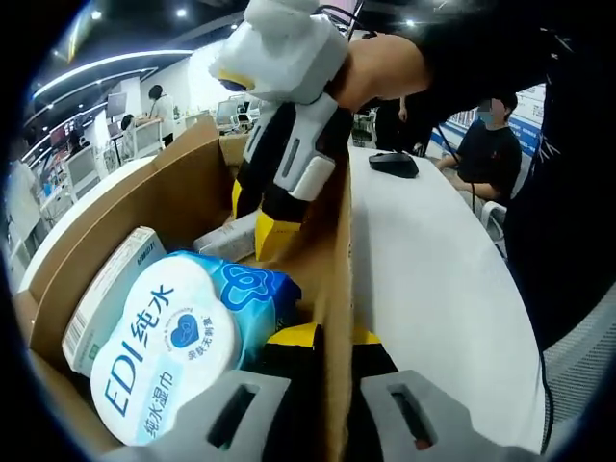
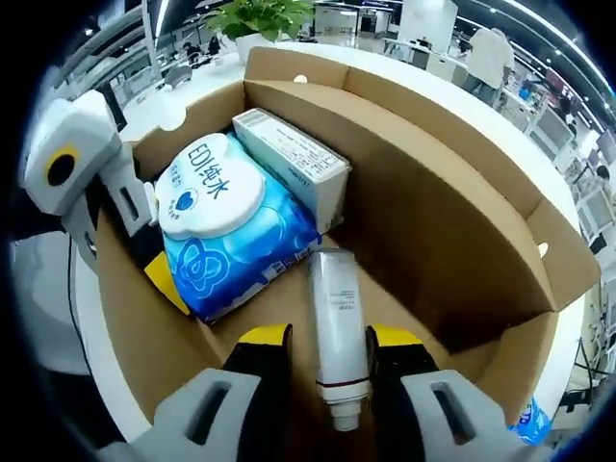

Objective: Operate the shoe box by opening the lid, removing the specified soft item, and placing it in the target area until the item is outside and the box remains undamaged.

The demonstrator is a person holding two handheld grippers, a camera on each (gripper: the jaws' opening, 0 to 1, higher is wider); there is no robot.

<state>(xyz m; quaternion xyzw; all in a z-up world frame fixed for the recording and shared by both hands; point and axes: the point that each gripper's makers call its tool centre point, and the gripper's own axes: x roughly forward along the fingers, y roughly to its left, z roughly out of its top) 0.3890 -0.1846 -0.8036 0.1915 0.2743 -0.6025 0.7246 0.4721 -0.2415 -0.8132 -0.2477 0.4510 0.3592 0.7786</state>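
Right tongs (image 2: 327, 361) spread astride white tube (image 2: 337, 337) on shoe box (image 2: 462, 221) floor | left tongs (image 1: 322, 385) pinching box wall | wet-wipes pack (image 2: 231, 241) — beside tube | close gently — spare cardboard.

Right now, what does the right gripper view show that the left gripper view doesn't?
Right gripper view: a plant, the left gripper at the box wall, and a tube lying between the right jaws.

Left gripper view: the right gripper reaching down into the box, a mouse on the white table, and a seated person. A white item by the right jaws may be the tube; I can't tell.

Both: the open box, the wipes and the carton beside them.
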